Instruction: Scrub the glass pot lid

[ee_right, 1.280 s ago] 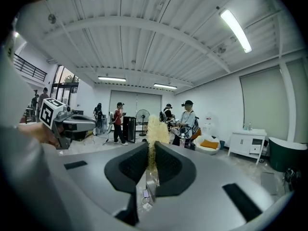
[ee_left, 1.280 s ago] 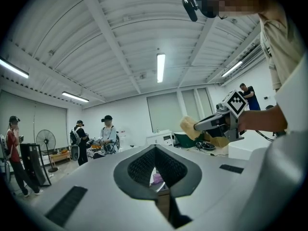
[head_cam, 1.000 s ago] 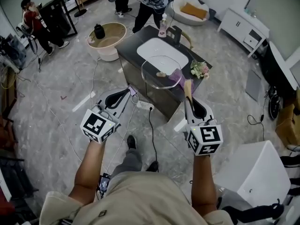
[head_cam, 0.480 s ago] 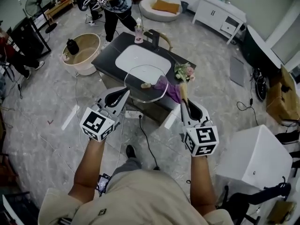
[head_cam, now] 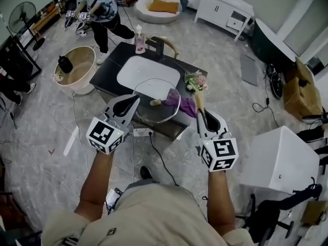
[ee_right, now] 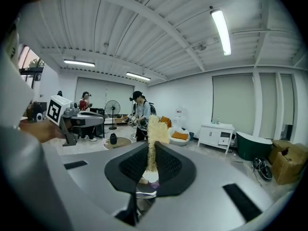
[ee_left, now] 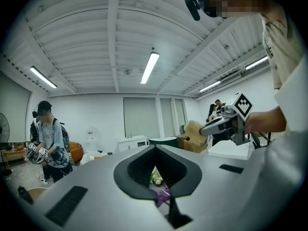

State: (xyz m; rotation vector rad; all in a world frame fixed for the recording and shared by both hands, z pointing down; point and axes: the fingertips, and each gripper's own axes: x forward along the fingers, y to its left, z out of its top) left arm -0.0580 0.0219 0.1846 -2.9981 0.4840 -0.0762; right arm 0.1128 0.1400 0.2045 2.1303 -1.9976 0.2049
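Looking steeply down from the head view, finds a dark surface (head_cam: 108, 68) with a white basin (head_cam: 146, 69) sunk in it. Shows the lid (head_cam: 163, 94) (clear glass, pale knob at the middle) lying flat at the near edge, overlapping the basin's front. Puts a purple cloth (head_cam: 182, 104) against the lid's right rim, flowers (head_cam: 195, 80) just beyond, and a pink bottle (head_cam: 139, 39) beside a dark tap (head_cam: 159, 45) at the far edge. Holds the left tool (head_cam: 135, 100) just beside the lid's left rim; touching or not, impossible to tell. Holds the right tool (head_cam: 201, 114) near the cloth, pinching a straw-coloured scrubber (head_cam: 198, 100) sticking out past the tips toward the flowers. Takes in a beige tub (head_cam: 77, 73) on the floor at the left and a person (head_cam: 95, 4) bending beyond it.

Turning to the left gripper view, meets jaws pressed together at the tips with nothing between them. Glimpses flowers and purple cloth through the gap lower down. Catches the right tool (ee_left: 204, 128) at the right, scrubber in its grip.

Moving to the right gripper view, finds the jaws clamped on the scrubber (ee_right: 153, 143), its fibrous end rising above the tips. Shows the lid's glass (ee_right: 147, 193) low between the jaws, and the left tool (ee_right: 102, 117) off to the left.
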